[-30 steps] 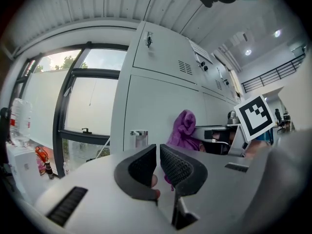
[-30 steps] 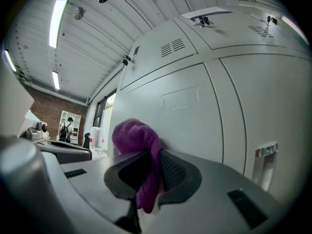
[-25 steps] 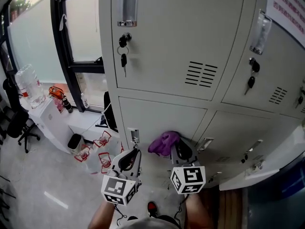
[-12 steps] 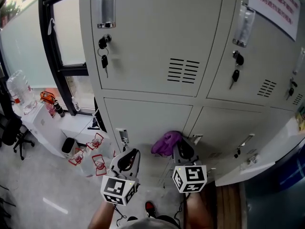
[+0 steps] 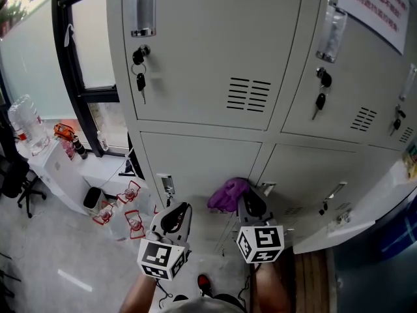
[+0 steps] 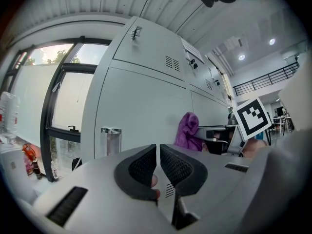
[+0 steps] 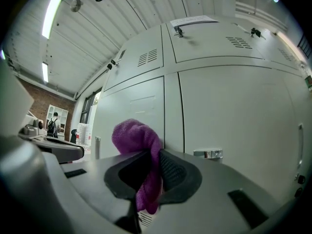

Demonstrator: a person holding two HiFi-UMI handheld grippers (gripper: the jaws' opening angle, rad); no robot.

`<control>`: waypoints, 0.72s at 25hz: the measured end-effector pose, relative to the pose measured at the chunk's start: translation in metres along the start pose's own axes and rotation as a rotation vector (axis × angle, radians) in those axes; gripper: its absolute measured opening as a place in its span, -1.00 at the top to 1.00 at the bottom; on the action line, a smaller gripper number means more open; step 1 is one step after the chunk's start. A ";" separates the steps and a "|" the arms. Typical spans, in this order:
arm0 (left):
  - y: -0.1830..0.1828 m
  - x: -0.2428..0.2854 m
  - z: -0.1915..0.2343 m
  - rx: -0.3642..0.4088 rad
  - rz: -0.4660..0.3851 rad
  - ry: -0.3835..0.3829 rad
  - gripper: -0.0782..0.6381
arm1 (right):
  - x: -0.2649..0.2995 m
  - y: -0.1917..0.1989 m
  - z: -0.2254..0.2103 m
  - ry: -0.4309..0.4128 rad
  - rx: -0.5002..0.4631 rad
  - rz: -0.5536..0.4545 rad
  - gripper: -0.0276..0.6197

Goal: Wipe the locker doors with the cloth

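Purple cloth (image 5: 227, 194) pinched in the right gripper (image 7: 155, 172) — near a lower locker door (image 5: 195, 162); left gripper (image 6: 158, 165) jaws together, empty.

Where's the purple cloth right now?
In the head view, the purple cloth is clamped in the right gripper, low centre, in front of the lower locker doors near the seam between two of them.

text: none legible | notice (image 5: 374, 8) on upper right locker door (image 5: 355, 83): red print, too small to read
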State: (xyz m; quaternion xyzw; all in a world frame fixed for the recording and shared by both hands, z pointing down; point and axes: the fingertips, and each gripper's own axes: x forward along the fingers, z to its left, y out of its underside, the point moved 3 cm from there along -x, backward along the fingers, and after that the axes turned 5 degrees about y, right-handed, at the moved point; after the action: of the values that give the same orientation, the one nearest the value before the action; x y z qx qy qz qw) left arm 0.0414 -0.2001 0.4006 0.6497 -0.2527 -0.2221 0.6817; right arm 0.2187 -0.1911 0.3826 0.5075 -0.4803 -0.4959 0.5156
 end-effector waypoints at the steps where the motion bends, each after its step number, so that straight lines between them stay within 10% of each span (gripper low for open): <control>1: 0.000 -0.001 0.001 0.000 -0.001 -0.003 0.66 | -0.002 -0.001 0.001 -0.005 0.002 -0.006 0.73; 18: 0.018 -0.044 0.029 -0.021 0.032 -0.081 0.66 | -0.041 0.022 0.071 -0.132 -0.011 -0.012 0.73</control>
State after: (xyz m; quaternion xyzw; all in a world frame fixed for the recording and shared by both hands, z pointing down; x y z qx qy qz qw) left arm -0.0115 -0.1943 0.4165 0.6290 -0.2883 -0.2401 0.6809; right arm 0.1466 -0.1541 0.4064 0.4737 -0.5074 -0.5340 0.4828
